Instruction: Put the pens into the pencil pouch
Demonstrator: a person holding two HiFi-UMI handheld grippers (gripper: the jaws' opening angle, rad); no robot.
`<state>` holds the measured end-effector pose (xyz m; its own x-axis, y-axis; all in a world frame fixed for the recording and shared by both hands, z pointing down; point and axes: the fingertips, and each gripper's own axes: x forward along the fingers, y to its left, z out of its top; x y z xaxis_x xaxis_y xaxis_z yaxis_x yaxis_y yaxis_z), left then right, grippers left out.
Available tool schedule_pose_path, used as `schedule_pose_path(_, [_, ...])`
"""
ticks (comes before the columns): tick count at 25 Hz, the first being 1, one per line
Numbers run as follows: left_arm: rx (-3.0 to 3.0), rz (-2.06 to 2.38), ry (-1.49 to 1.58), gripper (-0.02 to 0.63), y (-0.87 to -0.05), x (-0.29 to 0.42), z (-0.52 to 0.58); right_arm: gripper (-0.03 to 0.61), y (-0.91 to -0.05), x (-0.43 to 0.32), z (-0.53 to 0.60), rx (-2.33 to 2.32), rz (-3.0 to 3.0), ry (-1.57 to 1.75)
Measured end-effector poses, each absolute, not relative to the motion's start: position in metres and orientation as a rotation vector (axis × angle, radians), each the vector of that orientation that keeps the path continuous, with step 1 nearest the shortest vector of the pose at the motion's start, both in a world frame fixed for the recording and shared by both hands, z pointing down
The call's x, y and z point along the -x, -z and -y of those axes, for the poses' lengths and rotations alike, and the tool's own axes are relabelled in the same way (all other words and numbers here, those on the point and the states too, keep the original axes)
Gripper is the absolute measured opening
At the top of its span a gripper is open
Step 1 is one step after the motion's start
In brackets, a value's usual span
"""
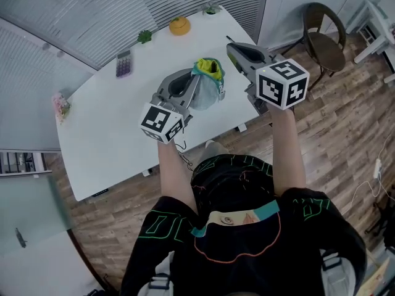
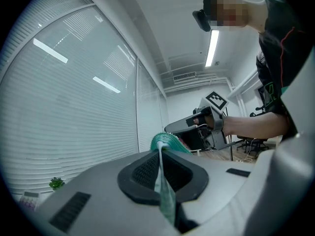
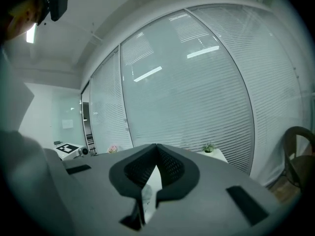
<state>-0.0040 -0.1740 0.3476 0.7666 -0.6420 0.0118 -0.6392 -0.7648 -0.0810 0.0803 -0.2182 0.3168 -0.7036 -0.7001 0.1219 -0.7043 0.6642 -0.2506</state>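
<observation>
Over the worktop [image 1: 117, 128]: teal pencil pouch [image 1: 207, 88], near the front edge.
Left tongs [image 2: 160, 149]: closed tight on the pouch, its fabric pinched between the 2 pads.
Right tongs [image 3: 156, 145]: closed, gripping nothing, just beside the pouch on its right.

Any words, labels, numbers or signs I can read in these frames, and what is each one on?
No text here can be read.
Two white cubes: black square marker patterns only, no words.
Small purple-grey calculator on the white table: keys too small to read.
Black shirt: green line print, not legible.
</observation>
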Motion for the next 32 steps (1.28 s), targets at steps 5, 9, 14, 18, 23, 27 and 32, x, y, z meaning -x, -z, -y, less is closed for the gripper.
schedule_pose_path(5, [2.904,-0.999,0.085,0.005,-0.356,-0.003,0.167,0.003,-0.33,-0.1,0.222,-1.299,2.795,-0.483])
schedule_pose_path(9, [2.931,-0.981,0.109,0.005,-0.366,0.0,0.183,0.003,-0.348,-0.115,0.243,-1.386,2.697,-0.542])
schedule_pose_path(14, [2.985,-0.974,0.11,0.005,-0.377,0.007,0.211,0.003,-0.372,-0.126,0.276,-1.428,2.584,-0.604])
schedule_pose_path(18, [3.016,-0.975,0.115,0.005,-0.386,0.009,0.23,0.003,-0.384,-0.131,0.298,-1.419,2.519,-0.607])
schedule_pose_path(23, [3.049,-0.969,0.137,0.005,-0.399,0.011,0.25,0.003,-0.398,-0.129,0.327,-1.382,2.445,-0.588])
schedule_pose_path(27, [3.076,-0.955,0.144,0.005,-0.409,0.006,0.259,0.003,-0.411,-0.126,0.346,-1.331,2.386,-0.56])
schedule_pose_path(32, [3.099,-0.949,0.143,0.005,-0.416,0.002,0.269,0.003,-0.428,-0.121,0.367,-1.251,2.31,-0.535])
